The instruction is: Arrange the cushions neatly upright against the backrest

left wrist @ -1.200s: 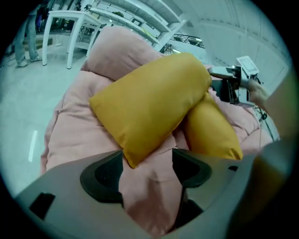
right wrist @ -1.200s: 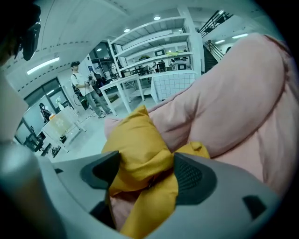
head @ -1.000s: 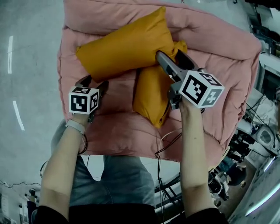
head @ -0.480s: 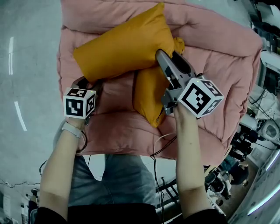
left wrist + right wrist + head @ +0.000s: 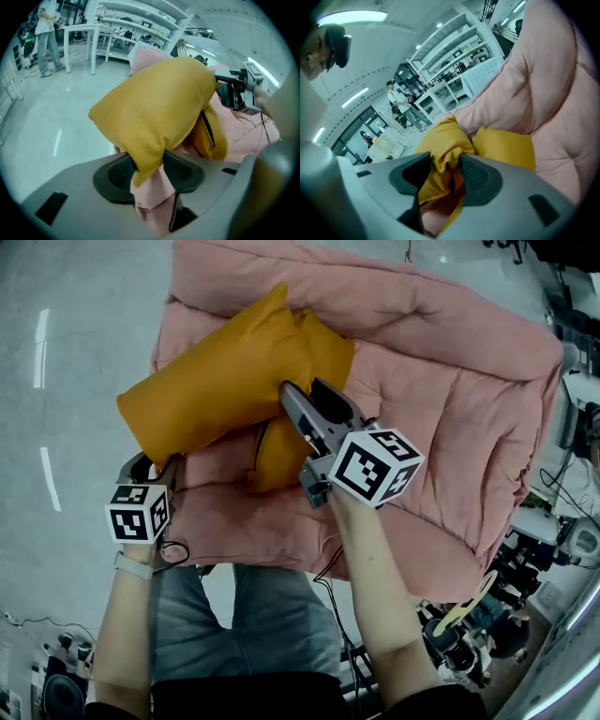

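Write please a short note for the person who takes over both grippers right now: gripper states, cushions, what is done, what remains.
Left gripper: shut on a corner of the upper orange cushion.
Right gripper: shut on another corner of the same cushion.
Upper orange cushion: held slantwise over the left side of the pink padded seat, not against the backrest.
Second orange cushion: lies on the seat, partly under the first.
Done: no cushion is upright yet.
Left: stand both cushions against the backrest, side by side.
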Tool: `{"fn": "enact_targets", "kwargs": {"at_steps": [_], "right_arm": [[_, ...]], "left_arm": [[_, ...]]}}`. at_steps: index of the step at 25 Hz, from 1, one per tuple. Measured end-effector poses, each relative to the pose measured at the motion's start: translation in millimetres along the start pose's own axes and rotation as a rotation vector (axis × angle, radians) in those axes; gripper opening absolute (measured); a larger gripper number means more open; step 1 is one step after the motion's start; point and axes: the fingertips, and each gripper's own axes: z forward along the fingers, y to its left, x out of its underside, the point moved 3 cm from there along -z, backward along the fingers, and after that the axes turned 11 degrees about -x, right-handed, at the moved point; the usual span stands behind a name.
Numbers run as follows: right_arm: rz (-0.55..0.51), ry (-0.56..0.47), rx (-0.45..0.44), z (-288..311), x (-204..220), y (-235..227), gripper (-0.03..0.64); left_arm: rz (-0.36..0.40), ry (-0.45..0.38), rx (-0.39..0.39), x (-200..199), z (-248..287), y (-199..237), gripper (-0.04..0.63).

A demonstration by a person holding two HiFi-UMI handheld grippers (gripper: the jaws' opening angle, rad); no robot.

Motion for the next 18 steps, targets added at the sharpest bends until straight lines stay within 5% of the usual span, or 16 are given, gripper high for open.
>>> {"fn": "enact_targets", "kwargs": {"at_steps": [7, 18], "right_arm": [[0.018, 0.036, -0.050, 25.5, 15.6, 12.3, 0.199], [-0.034, 0.067, -0.109, 8.4, -5.6, 30.7, 0.172]], "left_arm": [[-0.040, -0.001, -0.048, 20.4, -18.1, 20.7, 0.187], [-0.068, -0.012, -0.008, 38.3, -78.3, -30.1, 0.170]]}}
